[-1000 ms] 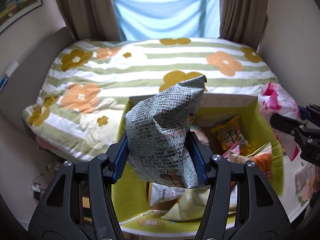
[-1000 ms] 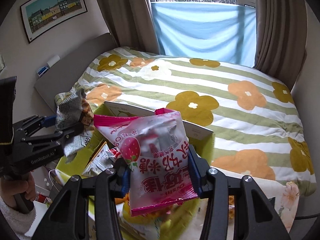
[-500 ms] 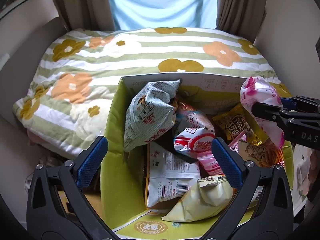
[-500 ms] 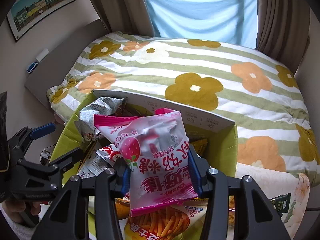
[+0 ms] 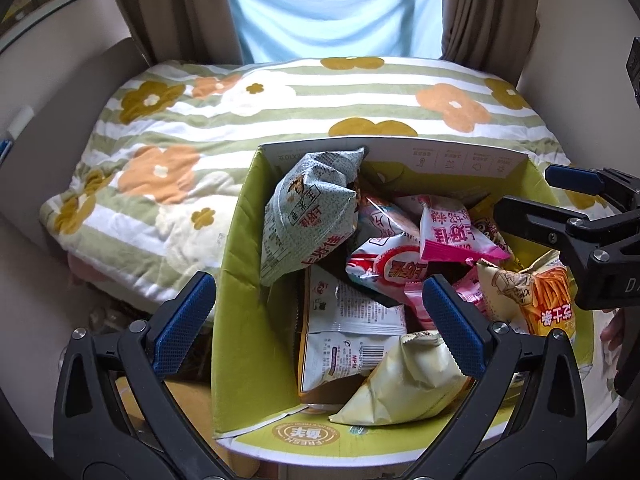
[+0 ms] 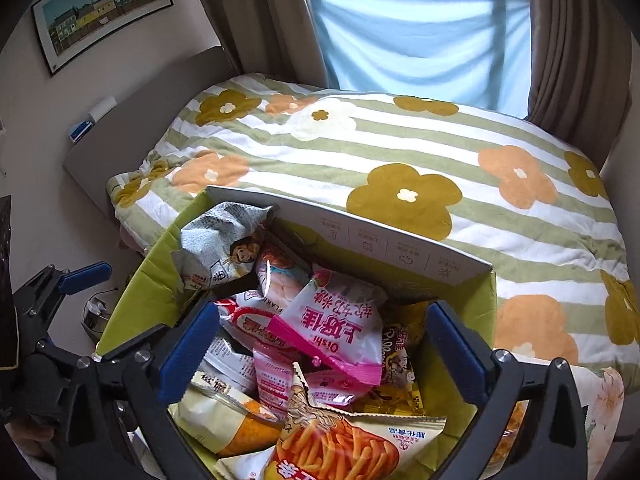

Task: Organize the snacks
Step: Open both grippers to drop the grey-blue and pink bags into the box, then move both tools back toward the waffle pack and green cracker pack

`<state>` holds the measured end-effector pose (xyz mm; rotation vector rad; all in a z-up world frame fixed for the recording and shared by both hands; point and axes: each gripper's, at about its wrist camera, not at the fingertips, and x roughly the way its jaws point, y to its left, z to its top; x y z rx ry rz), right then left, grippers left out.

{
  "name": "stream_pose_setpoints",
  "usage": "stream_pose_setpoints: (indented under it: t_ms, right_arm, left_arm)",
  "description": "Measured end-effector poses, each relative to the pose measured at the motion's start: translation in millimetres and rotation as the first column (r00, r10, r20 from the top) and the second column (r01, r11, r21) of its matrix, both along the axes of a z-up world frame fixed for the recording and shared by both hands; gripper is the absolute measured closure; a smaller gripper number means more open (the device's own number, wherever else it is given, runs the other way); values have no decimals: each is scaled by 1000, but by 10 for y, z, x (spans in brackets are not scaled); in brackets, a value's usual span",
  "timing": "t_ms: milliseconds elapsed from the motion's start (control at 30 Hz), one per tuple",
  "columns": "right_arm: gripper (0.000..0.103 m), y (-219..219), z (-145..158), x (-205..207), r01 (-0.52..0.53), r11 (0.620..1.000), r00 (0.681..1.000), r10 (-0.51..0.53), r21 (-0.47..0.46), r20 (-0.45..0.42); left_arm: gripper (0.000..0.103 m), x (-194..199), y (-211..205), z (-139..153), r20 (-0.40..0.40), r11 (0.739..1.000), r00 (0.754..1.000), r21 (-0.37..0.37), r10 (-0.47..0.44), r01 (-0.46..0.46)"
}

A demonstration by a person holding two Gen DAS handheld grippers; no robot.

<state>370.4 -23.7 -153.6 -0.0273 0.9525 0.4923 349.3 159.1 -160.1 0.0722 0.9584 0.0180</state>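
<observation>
Left gripper (image 5: 316, 324) is hanging wide open, holding nothing; the grey snack bag (image 5: 308, 220) is leaning in the green box (image 5: 240, 280) just ahead of its left finger. Right gripper (image 6: 320, 352) is gaping too, empty; the pink strawberry bag (image 6: 340, 328) is lying between its fingers atop the other packets.

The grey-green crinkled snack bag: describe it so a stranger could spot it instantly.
Find the open cardboard box with the lime-green lining at the foot of the flower-patterned striped quilt. In its far left corner, a grey-green crinkled snack bag leans against the wall, poking above the rim. It is the only grey, fine-printed pack; its neighbours are pink, red, yellow or orange.
</observation>
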Motion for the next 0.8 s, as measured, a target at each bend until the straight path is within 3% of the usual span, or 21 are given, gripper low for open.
stream_pose_setpoints:
  t_ms: [533,800]
  right_arm:
    - [0,-188,467,-431,57,998,989,-59,16,134]
    - [0,-505,680,-666,165,986,967,-160,-12,200]
  left_arm:
    - [0,-334,-72,378,94,1000,995,2,-18,18]
    - [0,-349,-325,445,121,987,983,-61,-138,146]
